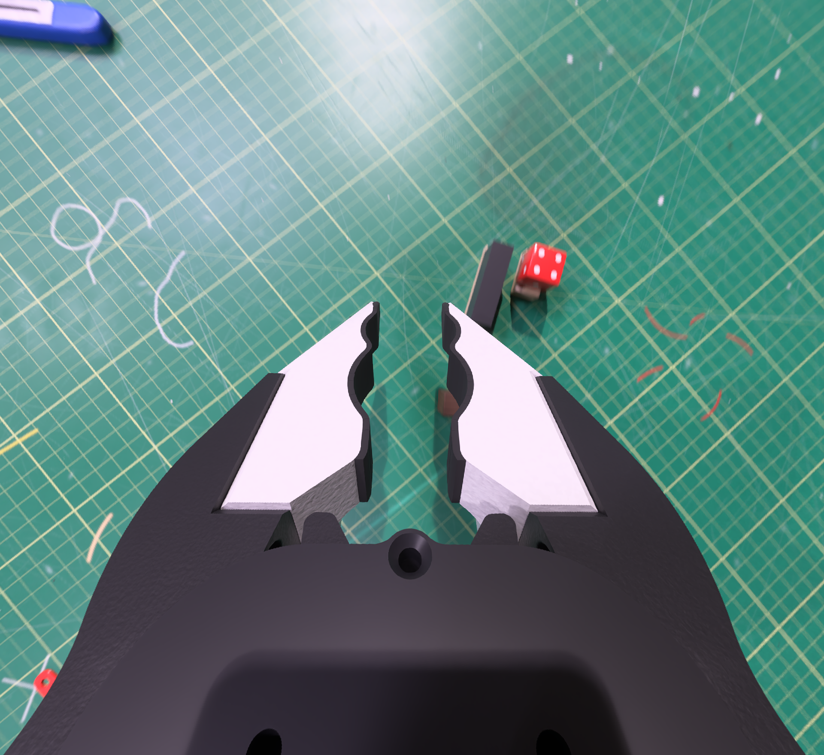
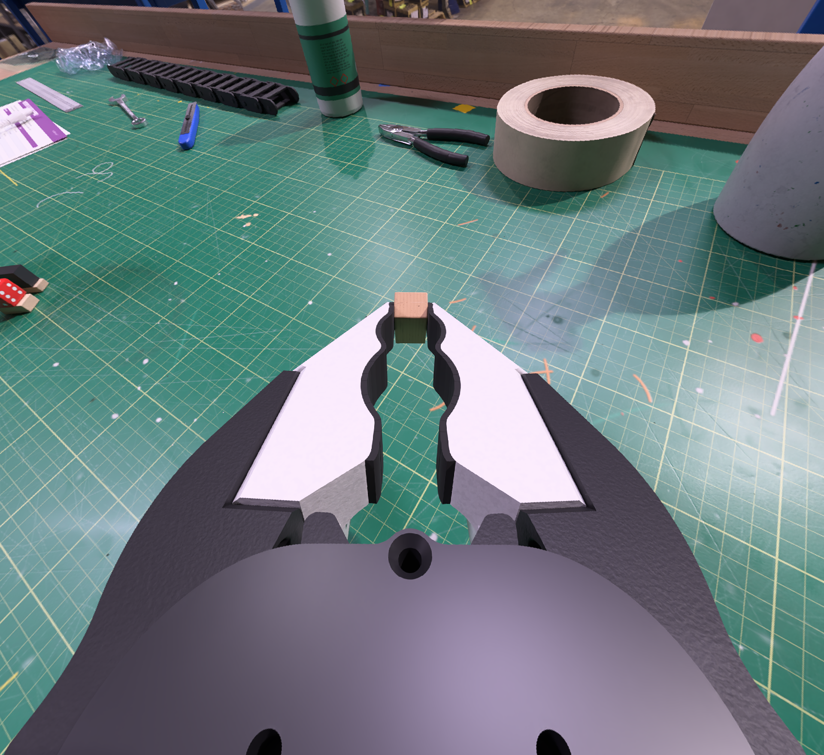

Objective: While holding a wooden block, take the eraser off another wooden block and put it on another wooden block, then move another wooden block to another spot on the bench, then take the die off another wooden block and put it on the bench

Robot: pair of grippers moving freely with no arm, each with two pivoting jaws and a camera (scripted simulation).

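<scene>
Gripping a small wooden cube [image 2: 410, 305] at its very tips, the right gripper [image 2: 410, 318] hangs above the green tabletop [image 2: 267, 270], its fingers [image 2: 446, 377] pressed against the cube's two sides. The left gripper [image 1: 410, 314] looks steeply down at the tabletop [image 1: 267, 154] with its fingers [image 1: 330, 399] parted and nothing between them.

Ahead and to the right of the left gripper's tips, a red die [image 1: 541, 264] sits on a pale wooden block [image 1: 526, 291]. Just beside it, a black eraser [image 1: 490, 283] lies on another block [image 1: 476, 276], of which only a thin pale edge shows. A further brown piece [image 1: 446, 403] shows partly behind the right-hand finger; I cannot tell what it is.

Seen from the right wrist, the die [image 2: 11, 291] and eraser [image 2: 18, 273] sit at the far left edge, well apart from the held cube. Along the back lie a blue utility knife [image 2: 189, 127], a bottle [image 2: 325, 34], pliers [image 2: 432, 141] and a roll of tape [image 2: 573, 132]
</scene>
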